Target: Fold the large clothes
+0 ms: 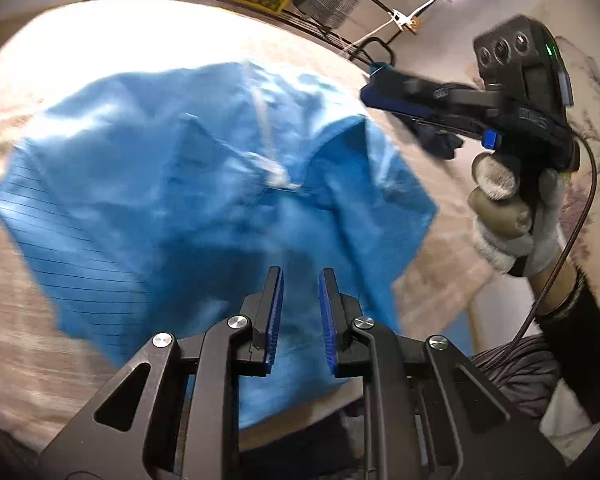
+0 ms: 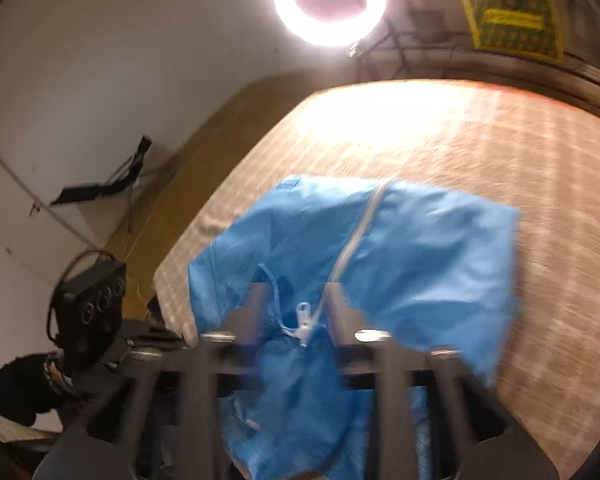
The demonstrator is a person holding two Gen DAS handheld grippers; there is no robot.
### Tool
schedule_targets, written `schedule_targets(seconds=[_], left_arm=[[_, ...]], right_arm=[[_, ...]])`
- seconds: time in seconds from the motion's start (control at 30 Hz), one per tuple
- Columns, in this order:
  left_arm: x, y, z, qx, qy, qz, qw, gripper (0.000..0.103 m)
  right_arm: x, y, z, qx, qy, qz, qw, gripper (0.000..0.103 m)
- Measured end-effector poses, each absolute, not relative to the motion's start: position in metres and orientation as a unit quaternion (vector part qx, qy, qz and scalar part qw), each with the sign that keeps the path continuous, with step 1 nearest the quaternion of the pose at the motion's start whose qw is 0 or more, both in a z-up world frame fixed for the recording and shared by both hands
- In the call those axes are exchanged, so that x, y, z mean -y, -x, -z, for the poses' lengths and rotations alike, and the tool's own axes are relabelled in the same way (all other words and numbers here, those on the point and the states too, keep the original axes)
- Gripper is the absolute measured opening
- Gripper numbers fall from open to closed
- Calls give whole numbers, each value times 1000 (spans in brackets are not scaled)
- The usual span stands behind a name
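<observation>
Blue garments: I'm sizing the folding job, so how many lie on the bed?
1. A single blue garment with a white zipper sprawls across the beige bed cover, hanging over its near edge. Others could be hidden under it.

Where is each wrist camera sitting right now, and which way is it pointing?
Left wrist: behind the left gripper, facing down over the blue garment on the bed; right gripper and gloved hand show at right.
Right wrist: behind the right gripper, facing across the bed toward the ring light.
Shared: garment, zipper, bed.
</observation>
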State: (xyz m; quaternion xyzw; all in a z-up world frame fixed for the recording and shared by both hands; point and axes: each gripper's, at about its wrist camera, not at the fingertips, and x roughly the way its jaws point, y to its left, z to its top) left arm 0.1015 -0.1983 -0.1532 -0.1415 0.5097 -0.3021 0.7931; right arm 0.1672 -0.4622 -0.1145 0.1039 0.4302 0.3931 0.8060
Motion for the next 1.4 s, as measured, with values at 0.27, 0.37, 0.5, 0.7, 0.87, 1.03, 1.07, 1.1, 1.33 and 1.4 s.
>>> schedule_targets(seconds=[0.27,0.37,0.5,0.7,0.87,1.03,1.07,1.1,1.33,1.4], left_arm=[[226,-123,168,-524,231,296,764,42],[229,-131,175,-526,262,292,754,42],[230,-132,176,-520,263,299,755,0],[240,-106,160,-503,199,310,782,0],[245,-96,157,-496,169,314,792,0],[250,-96,164,-507,160,315,786,0],[249,-95,164,-515,161,317,780,0],[250,-95,163,-518,160,318,777,0],[206,-72,116,-457,116,314,824,12],[174,-80,106,-430,129,273,851,13]], right_arm=[[467,-165,146,-466,-84,-392,789,50],[466,-173,156,-480,-89,-389,781,50],[470,-180,165,-487,-119,-399,768,42],[471,-184,174,-502,-170,-430,731,19],[474,-189,176,-509,-205,-448,706,3],[465,-191,177,-518,-75,-340,781,3],[461,-188,174,-513,-48,-332,790,3],[459,-182,167,-500,-20,-328,801,3],[522,-146,126,-419,-73,-321,847,5],[538,-139,128,-415,-100,-298,854,6]])
